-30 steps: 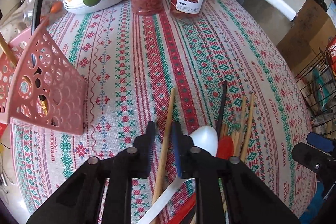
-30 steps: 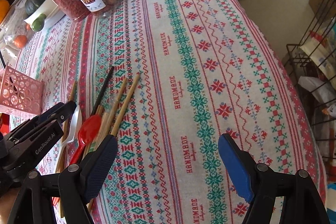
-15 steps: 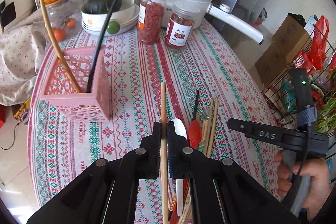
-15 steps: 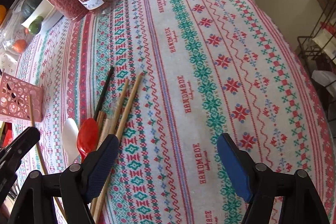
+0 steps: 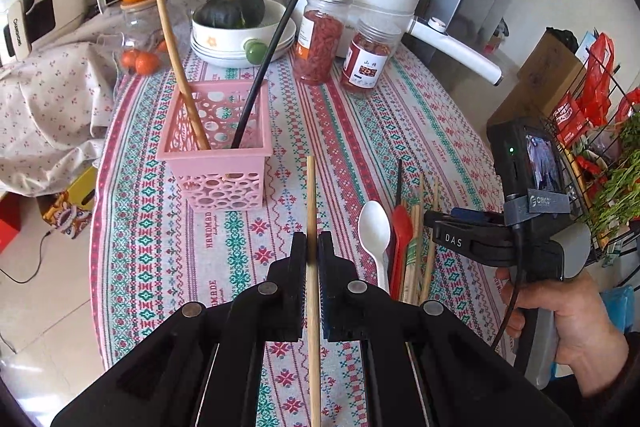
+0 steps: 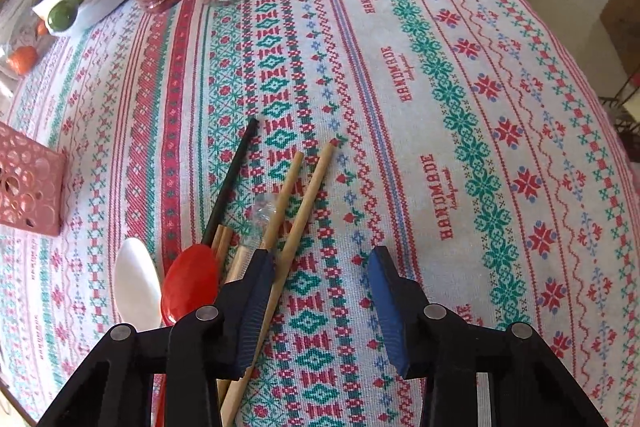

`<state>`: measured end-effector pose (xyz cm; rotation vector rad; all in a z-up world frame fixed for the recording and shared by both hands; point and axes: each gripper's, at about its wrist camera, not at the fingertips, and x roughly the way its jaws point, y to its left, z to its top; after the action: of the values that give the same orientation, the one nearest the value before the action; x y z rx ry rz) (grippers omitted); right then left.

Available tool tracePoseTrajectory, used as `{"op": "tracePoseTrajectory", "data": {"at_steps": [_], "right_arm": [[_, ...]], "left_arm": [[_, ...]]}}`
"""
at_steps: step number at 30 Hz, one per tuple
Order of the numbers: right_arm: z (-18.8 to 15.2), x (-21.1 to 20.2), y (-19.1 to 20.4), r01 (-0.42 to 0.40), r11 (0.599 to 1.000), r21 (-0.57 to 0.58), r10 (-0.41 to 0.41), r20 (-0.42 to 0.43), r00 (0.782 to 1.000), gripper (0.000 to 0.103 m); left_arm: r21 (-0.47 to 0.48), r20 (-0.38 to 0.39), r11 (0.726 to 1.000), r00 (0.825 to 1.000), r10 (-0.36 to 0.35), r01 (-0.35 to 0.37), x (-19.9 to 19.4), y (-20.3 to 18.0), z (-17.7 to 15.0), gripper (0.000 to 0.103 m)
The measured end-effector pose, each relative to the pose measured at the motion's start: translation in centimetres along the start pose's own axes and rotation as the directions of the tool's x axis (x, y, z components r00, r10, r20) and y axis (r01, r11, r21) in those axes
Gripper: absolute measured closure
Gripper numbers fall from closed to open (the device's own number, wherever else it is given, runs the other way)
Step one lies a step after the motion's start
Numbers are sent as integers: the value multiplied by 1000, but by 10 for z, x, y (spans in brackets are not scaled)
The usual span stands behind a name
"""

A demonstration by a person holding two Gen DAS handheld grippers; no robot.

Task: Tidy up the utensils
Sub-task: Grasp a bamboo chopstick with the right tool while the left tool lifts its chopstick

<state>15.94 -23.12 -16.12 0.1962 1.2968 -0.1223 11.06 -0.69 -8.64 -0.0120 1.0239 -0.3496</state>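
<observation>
Utensils are what both grippers are sorting here. From the left wrist, the left gripper (image 5: pixel 313 251) is clamping a wooden chopstick (image 5: pixel 311 199) above the cloth, just short of the pink basket (image 5: pixel 218 163), which is already holding a bamboo stick (image 5: pixel 172 39) and a black one (image 5: pixel 276 39). It is best tipped upright over the rim before release (the chopstick's lower end is running out of frame).

From the right wrist, the right gripper (image 6: pixel 320 283) is half open, its jaws having just been closing, around the rightmost chopstick (image 6: pixel 300 223) of the pile right of the basket, pads not yet pressing. Centring on one stick is wise; the handles of the white spoon (image 6: pixel 134 283) and red spoon (image 6: pixel 190 283) are hidden.
</observation>
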Motion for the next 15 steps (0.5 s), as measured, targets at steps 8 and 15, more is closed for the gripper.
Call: {"op": "tracePoseTrajectory", "data": {"at_steps": [8,15], "right_arm": [[-6,-1,9,46,997,-61,-47,-9,999,89],[-13,-9,-19,-86,996,-22,86,-11,996,98]], "left_arm": [[8,11,1000,1000,5,-5,-6,0,-1,98],[40,38,999,999,3,-4,-14,-11,-1,98]]}}
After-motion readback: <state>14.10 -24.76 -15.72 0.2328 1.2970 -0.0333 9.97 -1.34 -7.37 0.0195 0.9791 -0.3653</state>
